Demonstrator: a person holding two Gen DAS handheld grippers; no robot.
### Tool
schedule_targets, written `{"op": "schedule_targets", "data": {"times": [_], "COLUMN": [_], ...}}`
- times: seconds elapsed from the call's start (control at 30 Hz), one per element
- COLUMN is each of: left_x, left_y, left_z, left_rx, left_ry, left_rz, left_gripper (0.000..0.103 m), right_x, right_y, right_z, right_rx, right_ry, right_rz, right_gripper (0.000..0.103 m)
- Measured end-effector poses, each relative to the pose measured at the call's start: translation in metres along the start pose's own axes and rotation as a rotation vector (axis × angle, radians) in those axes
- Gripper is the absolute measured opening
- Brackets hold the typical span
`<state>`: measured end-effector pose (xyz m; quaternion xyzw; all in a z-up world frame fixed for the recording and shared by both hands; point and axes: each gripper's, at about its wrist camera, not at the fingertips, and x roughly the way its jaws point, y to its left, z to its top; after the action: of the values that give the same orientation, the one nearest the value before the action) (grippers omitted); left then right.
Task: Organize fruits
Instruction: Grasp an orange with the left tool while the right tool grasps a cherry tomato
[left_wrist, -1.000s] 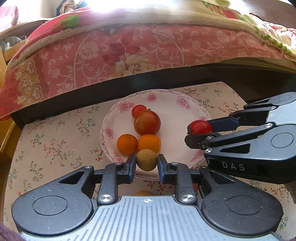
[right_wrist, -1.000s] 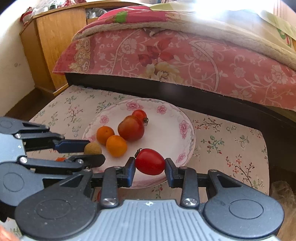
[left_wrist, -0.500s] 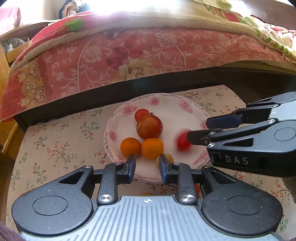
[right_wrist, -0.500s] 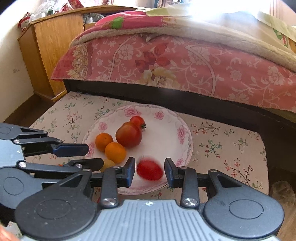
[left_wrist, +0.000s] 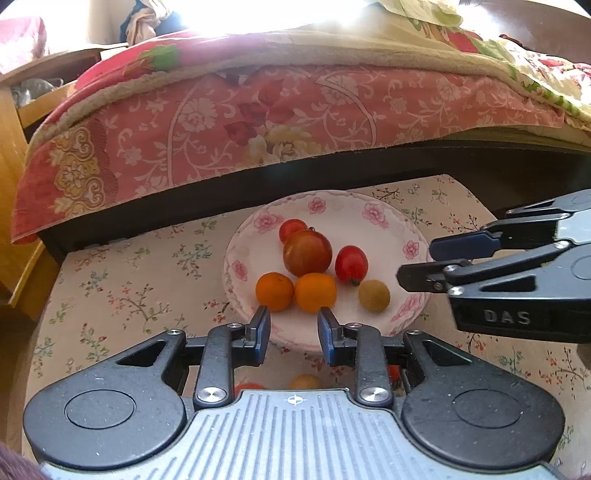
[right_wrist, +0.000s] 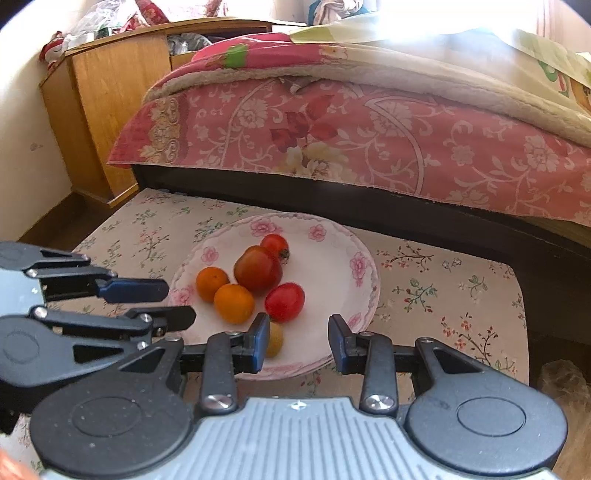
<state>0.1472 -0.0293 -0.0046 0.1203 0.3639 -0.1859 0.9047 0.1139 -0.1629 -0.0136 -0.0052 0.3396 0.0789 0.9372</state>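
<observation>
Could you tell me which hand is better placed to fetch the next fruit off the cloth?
Probably left: the open, empty left tongs sit right over the loose fruits on the cloth.

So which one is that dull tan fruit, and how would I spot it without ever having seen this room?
Look in front of the bed with the pink floral bedspread, at the floral white plate on the flowered low table. On its near right side lies the small tan fruit, just apart from the cluster. It alone is matte brownish; the other fruits on the plate are glossy red or orange.
</observation>
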Motion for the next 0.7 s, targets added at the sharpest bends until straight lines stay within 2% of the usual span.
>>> {"op": "schedule_targets", "data": {"times": [0.33, 0.7], "left_x": [-0.02, -0.017], "left_y": [0.013, 0.029], "left_z": [-0.029, -0.053], "left_rx": [0.019, 0.028], "left_ry": [0.034, 0.08], "left_rz": [-0.007, -0.013], "left_gripper": [0.038, 0.038], "right_x": [-0.013, 0.002], "right_y": [0.026, 0.03], "right_z": [-0.027, -0.037], "right_rx": [-0.081, -0.097], "right_ry": [0.06, 0.105], "right_rz": [0.077, 0.085], "right_gripper": [0.038, 0.038]}}
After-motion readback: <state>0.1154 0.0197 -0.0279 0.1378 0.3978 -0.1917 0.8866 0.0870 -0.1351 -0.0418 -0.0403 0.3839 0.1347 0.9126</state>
